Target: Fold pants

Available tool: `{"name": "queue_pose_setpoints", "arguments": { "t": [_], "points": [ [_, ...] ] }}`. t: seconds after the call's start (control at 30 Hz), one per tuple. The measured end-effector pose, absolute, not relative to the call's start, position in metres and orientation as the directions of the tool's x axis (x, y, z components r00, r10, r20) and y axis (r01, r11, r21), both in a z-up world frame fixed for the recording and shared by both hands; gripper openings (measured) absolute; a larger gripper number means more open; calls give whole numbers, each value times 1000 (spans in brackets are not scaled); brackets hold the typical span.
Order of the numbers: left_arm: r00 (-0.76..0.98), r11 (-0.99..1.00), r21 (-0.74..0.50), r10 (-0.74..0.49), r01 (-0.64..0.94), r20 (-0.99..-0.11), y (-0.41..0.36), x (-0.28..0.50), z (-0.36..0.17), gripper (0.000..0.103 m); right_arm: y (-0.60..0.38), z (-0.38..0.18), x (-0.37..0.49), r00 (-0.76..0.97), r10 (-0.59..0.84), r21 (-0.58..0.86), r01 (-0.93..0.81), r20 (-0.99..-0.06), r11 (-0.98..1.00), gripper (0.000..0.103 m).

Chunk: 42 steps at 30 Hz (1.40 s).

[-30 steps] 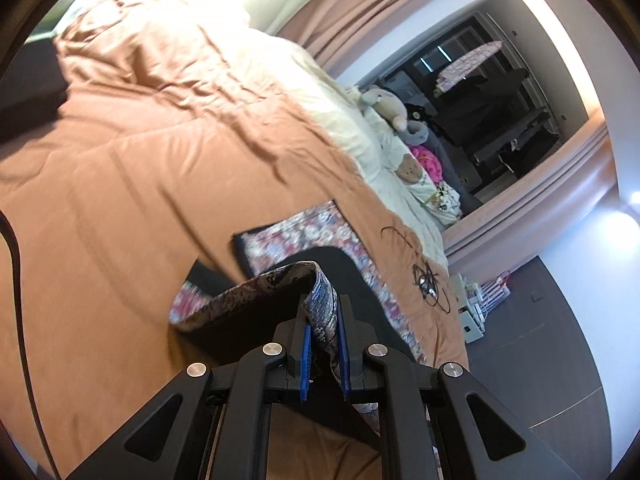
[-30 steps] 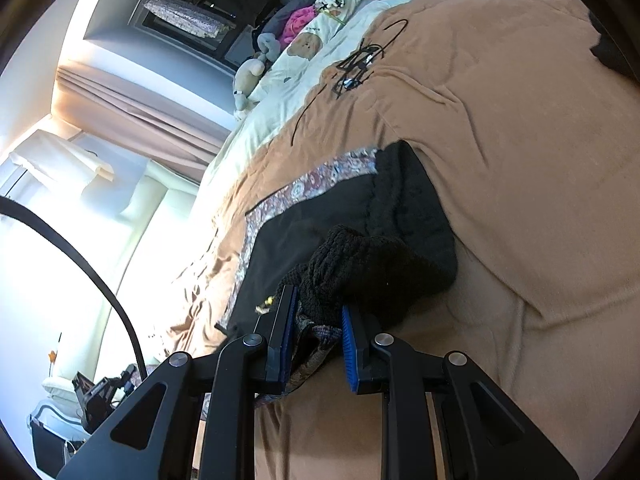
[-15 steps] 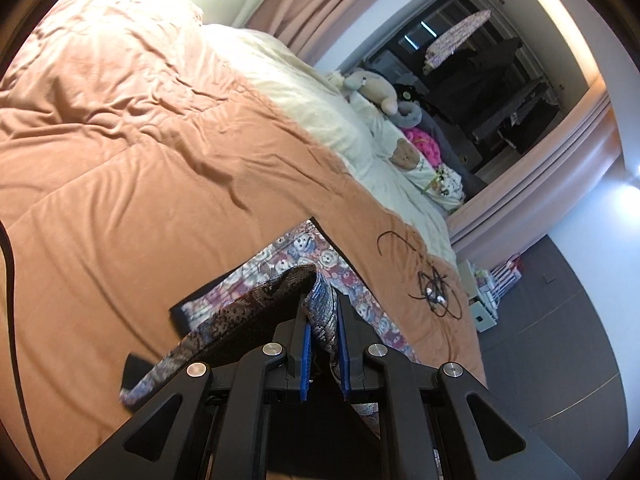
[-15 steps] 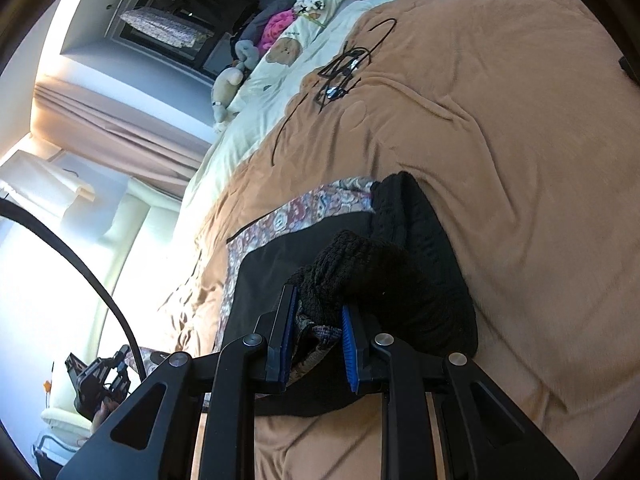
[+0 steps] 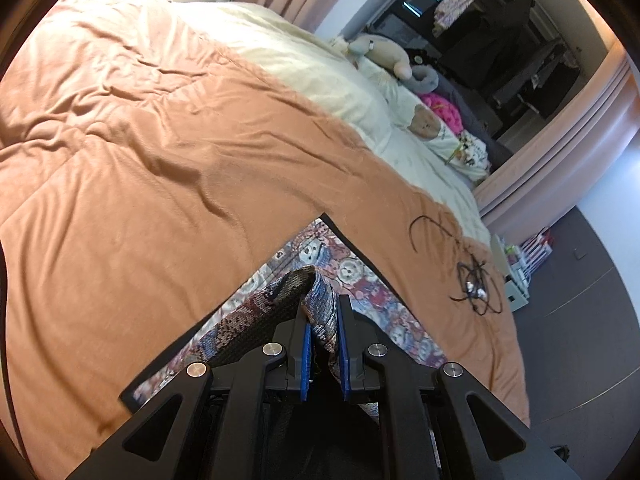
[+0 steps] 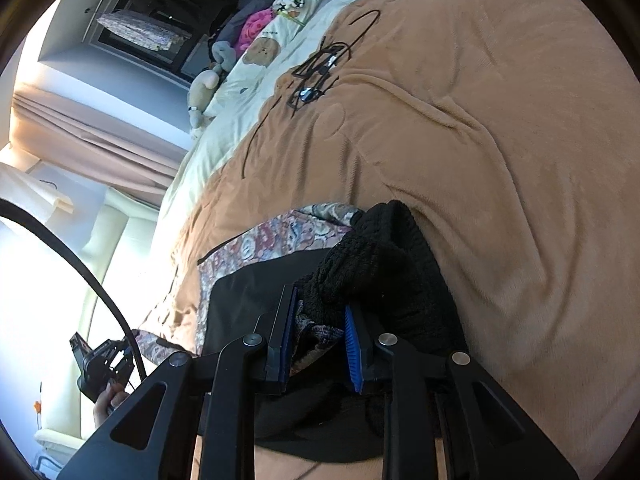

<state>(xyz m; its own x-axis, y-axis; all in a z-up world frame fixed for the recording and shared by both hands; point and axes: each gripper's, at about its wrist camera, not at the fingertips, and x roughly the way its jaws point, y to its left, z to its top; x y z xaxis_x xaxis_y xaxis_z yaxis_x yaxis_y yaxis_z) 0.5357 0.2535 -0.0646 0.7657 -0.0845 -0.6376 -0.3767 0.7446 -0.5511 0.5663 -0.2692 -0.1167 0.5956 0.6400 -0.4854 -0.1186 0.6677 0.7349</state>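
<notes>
My left tongs point(image 5: 323, 342) are pressed together on a fold of the patterned hem of the pants point(image 5: 352, 280), the cloth bunched between the blue pads and arching up over the tips. My right tongs point(image 6: 320, 346) carry the thick black knitted waistband end point(image 6: 372, 268), which sits between the pads with some patterned fabric below it; these jaws are opening slightly, though the cloth still fills the gap between them.

The pants lie on the brown blanket point(image 5: 168, 184) of the bed, partly doubled over: a strip of floral print and a dark inner panel show flat beneath both tongs, with the lifted ends above them.

The risks, as I judge them:
- The right side loosening first could drop the heavy waistband early, so it slumps off-line and the fold lands crooked.
- The left pinch takes only a narrow bite of hem, so a tug could pull it free or drag just one layer.
- The soft, wrinkled blanket may ruck up under the sliding cloth and skew the bottom layer.

The tangle of black cable point(image 5: 472, 284) lies on the blanket near the pants, well clear of my tongs but close enough to snag a swept edge.
</notes>
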Motion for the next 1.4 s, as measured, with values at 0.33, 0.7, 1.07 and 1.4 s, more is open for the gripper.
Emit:
{"name": "queue_pose_setpoints", "arguments": {
  "t": [0.33,0.7,1.07,1.4],
  "points": [
    [660,801,-444,-83,-402,-747,263,595,-101,50,-259,-98,569,628,599,658,-177,-496,732,76],
    [528,931,-222,-39,-288,-848,250,601,-121,57,-261,-75,548,665,487,464,-231,-566,855,77],
    [469,992,1,61,-128,-881,219,646,-145,57,-249,-80,562,606,445,382,-241,-659,892,77],
    [446,998,12,40,-67,-894,218,663,-176,54,-239,-92,580,580,460,354,-294,-673,888,68]
  ]
}}
